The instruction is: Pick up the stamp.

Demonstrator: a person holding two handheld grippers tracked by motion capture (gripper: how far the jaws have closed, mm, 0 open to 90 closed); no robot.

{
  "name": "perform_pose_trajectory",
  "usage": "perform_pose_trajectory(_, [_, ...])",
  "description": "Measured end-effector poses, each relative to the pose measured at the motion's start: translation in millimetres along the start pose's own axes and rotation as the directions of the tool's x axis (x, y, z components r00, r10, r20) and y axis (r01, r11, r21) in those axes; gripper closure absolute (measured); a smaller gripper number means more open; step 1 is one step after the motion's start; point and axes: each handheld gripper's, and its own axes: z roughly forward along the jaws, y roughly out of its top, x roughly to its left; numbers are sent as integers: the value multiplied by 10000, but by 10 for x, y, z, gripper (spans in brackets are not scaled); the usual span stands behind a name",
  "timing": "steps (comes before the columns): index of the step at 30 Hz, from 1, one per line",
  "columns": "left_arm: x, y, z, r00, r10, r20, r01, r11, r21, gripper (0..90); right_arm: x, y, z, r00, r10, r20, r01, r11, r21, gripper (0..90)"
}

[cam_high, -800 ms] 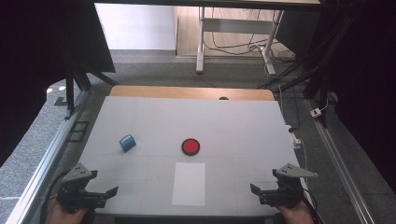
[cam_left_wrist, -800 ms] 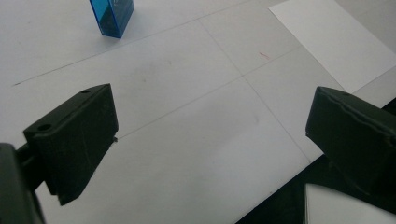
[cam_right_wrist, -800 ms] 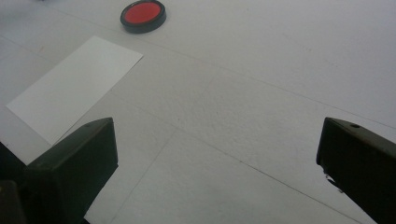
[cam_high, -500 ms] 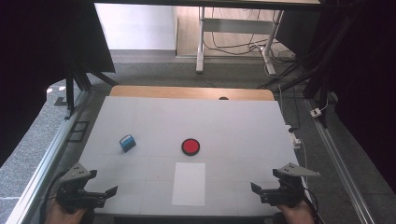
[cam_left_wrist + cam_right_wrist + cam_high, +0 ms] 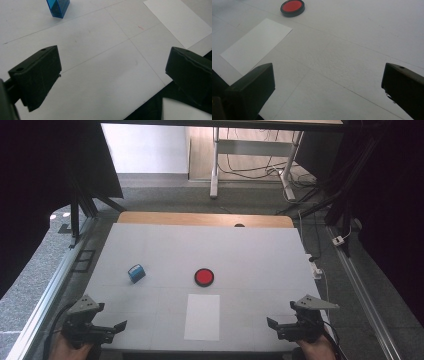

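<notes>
Both grippers gape empty; left gripper (image 5: 112, 77) sees blue block (image 5: 58, 7), right gripper (image 5: 328, 92) red disc (image 5: 292, 7).

One blue block (image 5: 136, 273), one red disc (image 5: 204, 277), one paper sheet (image 5: 202, 317).

White table (image 5: 250, 250) with blue block (image 5: 136, 273), red disc (image 5: 204, 277), paper sheet (image 5: 202, 316)

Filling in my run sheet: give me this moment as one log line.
left gripper: open, empty | right gripper: open, empty | blue block, red disc, white sheet: untouched on table
</notes>
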Motion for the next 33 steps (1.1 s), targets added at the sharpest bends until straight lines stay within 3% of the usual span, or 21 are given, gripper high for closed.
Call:
perform_pose_trajectory(6, [12, 4, 2, 9997, -214, 89, 213, 9997, 75, 0, -15, -1, -7, 9999, 99, -51, -99, 9999, -78, 0])
perform_pose_trajectory(17, [0, 43, -15, 9999, -109, -92, 107, 9998, -180, 0, 1, 4, 3, 9999, -68, -77, 68, 10000, 39, 0])
perform_pose_trajectory(27, [28, 99, 30, 9986, 136, 513, -120, 9994, -316, 0, 20, 7, 12, 9997, -248, -25, 248, 9996, 128, 0])
perform_pose_trajectory(33, [37, 174, 103, 9979, 363, 528, -340, 9984, -449, 0, 23, 9, 25, 9996, -274, -108, 277, 9994, 197, 0])
